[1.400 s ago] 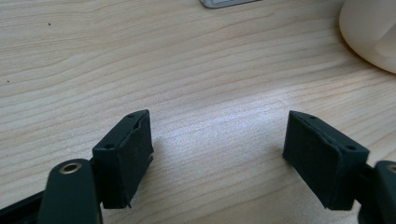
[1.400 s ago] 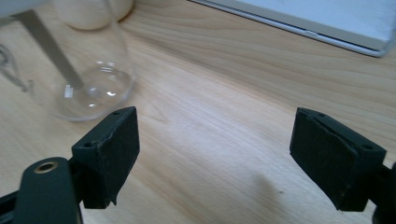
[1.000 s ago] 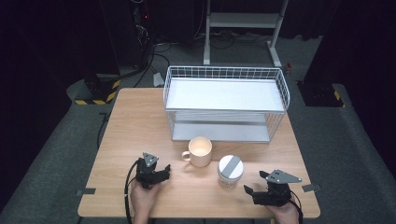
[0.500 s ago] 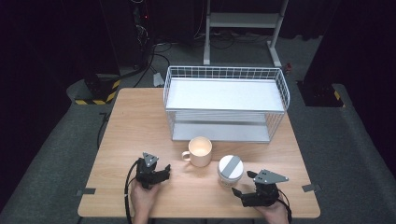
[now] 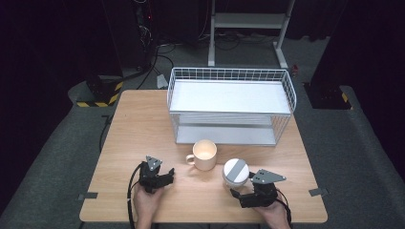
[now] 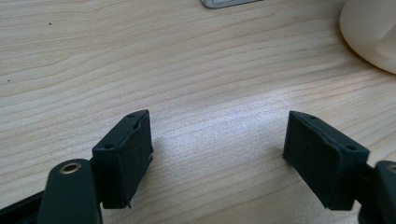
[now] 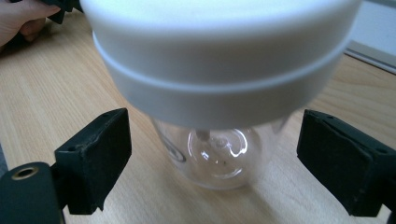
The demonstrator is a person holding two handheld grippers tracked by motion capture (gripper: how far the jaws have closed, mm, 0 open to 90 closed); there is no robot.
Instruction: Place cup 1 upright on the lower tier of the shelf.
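Right gripper view looks straight at a clear glass jar (image 7: 219,154) with a broad white lid (image 7: 219,60), standing upright on the wooden desk (image 7: 56,93). The right gripper (image 7: 215,163) has its black fingers (image 7: 95,158) spread wide, one on each side of the jar's base, and neither touches the glass. From the high view the jar (image 5: 236,172) stands near the front edge of the desk (image 5: 143,119), just ahead of the right gripper (image 5: 241,194), which a hand (image 5: 274,214) holds from below. Just beside the jar, to its left, is a cream mug (image 5: 204,155) with its handle turned left. Behind both sits a white wire rack (image 5: 230,105) with two shelves. Well apart at the front left, the left gripper (image 5: 165,177) rests low over bare wood. In the left gripper view its fingers (image 6: 123,156) are also spread, with nothing between them, and the mug's side (image 6: 369,32) shows at the upper right.
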